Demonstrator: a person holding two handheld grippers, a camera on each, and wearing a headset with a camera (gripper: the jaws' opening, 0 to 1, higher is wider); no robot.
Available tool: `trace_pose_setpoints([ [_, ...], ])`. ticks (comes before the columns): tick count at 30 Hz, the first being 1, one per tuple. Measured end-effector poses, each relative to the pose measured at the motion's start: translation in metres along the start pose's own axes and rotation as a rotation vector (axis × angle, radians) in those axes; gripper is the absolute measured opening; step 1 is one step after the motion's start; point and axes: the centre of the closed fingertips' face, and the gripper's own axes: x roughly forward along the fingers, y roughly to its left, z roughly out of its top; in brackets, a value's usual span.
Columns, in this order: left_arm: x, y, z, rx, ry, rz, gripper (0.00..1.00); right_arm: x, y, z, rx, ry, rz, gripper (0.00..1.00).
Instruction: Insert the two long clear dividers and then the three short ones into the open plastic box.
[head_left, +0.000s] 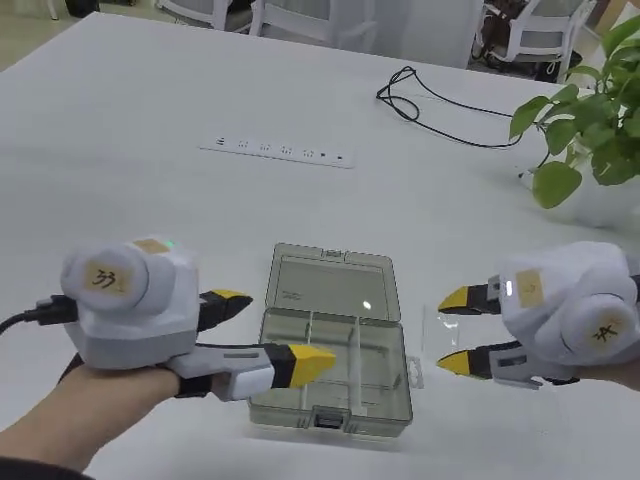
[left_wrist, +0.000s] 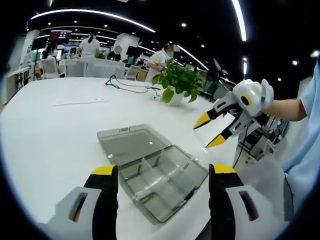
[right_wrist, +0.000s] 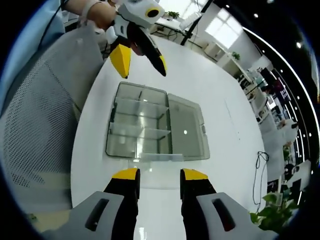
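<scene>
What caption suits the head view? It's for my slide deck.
Left gripper and right gripper, both open, flank an open clear box with dividers fitted, on a white table.

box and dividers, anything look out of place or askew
One clear divider lies flat on the table just right of the box in the head view, not slotted in. Nothing looks spilled or broken.

Box: clear plastic with a grey tint, glossy, glare spot on the lid. Dividers inside: thin clear plastic, smooth.
Worktop: white, smooth, matt with a faint sheen.
Left tool and right tool: white matt plastic shells, black jaws with yellow tips.
Power strip: white plastic.
Cable: black, smooth.
Plant: slightly glossy green leaves.
Chair back: grey mesh.
Sleeve: pale blue cloth.
</scene>
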Motion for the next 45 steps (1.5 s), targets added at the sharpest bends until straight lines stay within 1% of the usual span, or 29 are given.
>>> trace_pose_setpoints([
  [1, 0.002, -0.002, 0.000, -0.024, 0.003, -0.005, 0.72, 0.000, -0.001, 0.004, -0.014, -0.005, -0.008, 0.33],
  [2, 0.005, -0.008, -0.001, -0.050, 0.006, -0.029, 0.72, -0.001, -0.002, 0.007, -0.032, -0.003, -0.023, 0.33],
  [3, 0.007, -0.011, -0.003, -0.054, 0.018, -0.042, 0.70, -0.001, -0.003, 0.010, -0.053, -0.002, -0.035, 0.33],
  [4, 0.009, -0.014, -0.008, -0.068, 0.049, -0.051, 0.69, -0.001, -0.007, 0.013, -0.090, 0.012, -0.071, 0.33],
  [5, 0.012, -0.014, -0.008, -0.065, 0.045, -0.056, 0.67, -0.001, -0.008, 0.014, -0.113, 0.022, -0.085, 0.33],
  [6, 0.014, -0.016, -0.011, -0.081, 0.056, -0.066, 0.63, 0.000, -0.008, 0.018, -0.150, 0.026, -0.107, 0.33],
  [8, 0.016, -0.021, -0.013, -0.108, 0.063, -0.081, 0.58, 0.001, -0.006, 0.023, -0.186, 0.030, -0.120, 0.33],
  [9, 0.017, -0.023, -0.013, -0.117, 0.061, -0.088, 0.55, 0.003, -0.001, 0.026, -0.183, 0.025, -0.110, 0.33],
  [10, 0.018, -0.024, -0.013, -0.123, 0.062, -0.090, 0.52, 0.003, 0.000, 0.029, -0.181, 0.019, -0.107, 0.33],
  [11, 0.019, -0.026, -0.012, -0.125, 0.060, -0.098, 0.50, 0.004, 0.001, 0.034, -0.176, 0.006, -0.109, 0.33],
  [14, 0.023, -0.031, -0.009, -0.155, 0.051, -0.118, 0.41, 0.006, 0.003, 0.043, -0.175, -0.013, -0.120, 0.33],
  [16, 0.025, -0.034, -0.008, -0.182, 0.046, -0.124, 0.37, 0.008, 0.007, 0.049, -0.176, -0.017, -0.115, 0.33],
  [17, 0.026, -0.036, -0.006, -0.197, 0.038, -0.132, 0.35, 0.008, 0.007, 0.051, -0.179, -0.020, -0.120, 0.33],
  [19, 0.028, -0.038, -0.006, -0.217, 0.039, -0.144, 0.31, 0.010, 0.011, 0.055, -0.196, -0.021, -0.115, 0.33],
  [21, 0.031, -0.040, -0.008, -0.224, 0.044, -0.145, 0.27, 0.010, 0.012, 0.060, -0.209, -0.032, -0.122, 0.33],
  [25, 0.032, -0.043, -0.008, -0.259, 0.034, -0.155, 0.22, 0.011, 0.014, 0.066, -0.208, -0.042, -0.120, 0.33],
  [27, 0.032, -0.044, -0.009, -0.265, 0.032, -0.163, 0.17, 0.011, 0.014, 0.068, -0.215, -0.048, -0.123, 0.33],
  [29, 0.032, -0.046, -0.010, -0.282, 0.031, -0.173, 0.09, 0.011, 0.015, 0.069, -0.218, -0.047, -0.123, 0.33],
  [30, 0.032, -0.047, -0.011, -0.290, 0.031, -0.180, 0.08, 0.011, 0.015, 0.070, -0.223, -0.046, -0.122, 0.33],
  [32, 0.032, -0.048, -0.010, -0.318, 0.017, -0.182, 0.06, 0.012, 0.016, 0.071, -0.229, -0.047, -0.123, 0.33],
  [36, 0.032, -0.050, -0.010, -0.332, 0.016, -0.193, 0.00, 0.013, 0.019, 0.073, -0.236, -0.046, -0.118, 0.33],
  [38, 0.032, -0.054, -0.009, -0.346, 0.013, -0.207, 0.00, 0.013, 0.019, 0.073, -0.242, -0.043, -0.118, 0.33],
  [43, 0.030, -0.055, -0.010, -0.356, 0.025, -0.220, 0.00, 0.012, 0.021, 0.074, -0.240, -0.050, -0.112, 0.33],
  [45, 0.029, -0.056, -0.009, -0.358, 0.024, -0.221, 0.00, 0.011, 0.021, 0.075, -0.247, -0.053, -0.115, 0.33],
])
